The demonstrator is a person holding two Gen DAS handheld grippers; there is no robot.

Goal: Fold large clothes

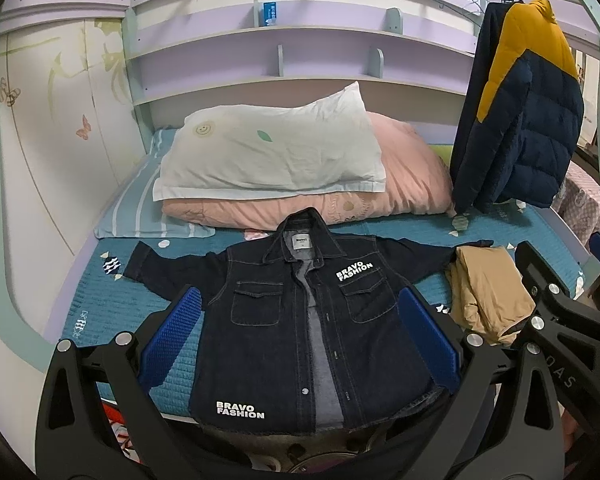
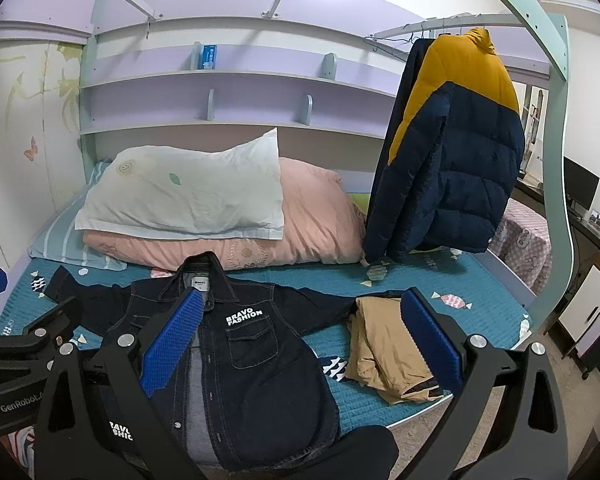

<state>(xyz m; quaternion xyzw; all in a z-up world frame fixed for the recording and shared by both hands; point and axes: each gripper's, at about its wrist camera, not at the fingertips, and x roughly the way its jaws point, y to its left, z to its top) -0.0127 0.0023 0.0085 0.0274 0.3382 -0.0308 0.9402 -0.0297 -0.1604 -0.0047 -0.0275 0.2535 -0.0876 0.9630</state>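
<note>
On the teal bed cover (image 1: 112, 312), a dark denim jacket (image 1: 284, 344) is lying flat, front up, w/ both sleeves spread out sideways. Its long axis is running from the near bed edge toward the headboard: collar pointing away toward the pillows, hem hanging slightly over the near edge. Front is lying open, grey lining showing. Just to its right a folded tan garment (image 2: 384, 344) is sitting, touching the jacket's sleeve end.

Behind the collar, a white pillow (image 1: 272, 148) is resting on a pink duvet (image 1: 412, 176). Wall shelves (image 1: 300, 40) are holding a small blue box (image 1: 269, 13); other compartments look bare. A navy/yellow puffer coat (image 2: 456, 152) is hanging at the right.

Left gripper (image 1: 300, 336) is hovering over the jacket, blue pads wide apart, gripping nothing. Right gripper (image 2: 300, 340) is likewise spread wide, nothing between its pads, over the jacket's right half & the tan garment.
</note>
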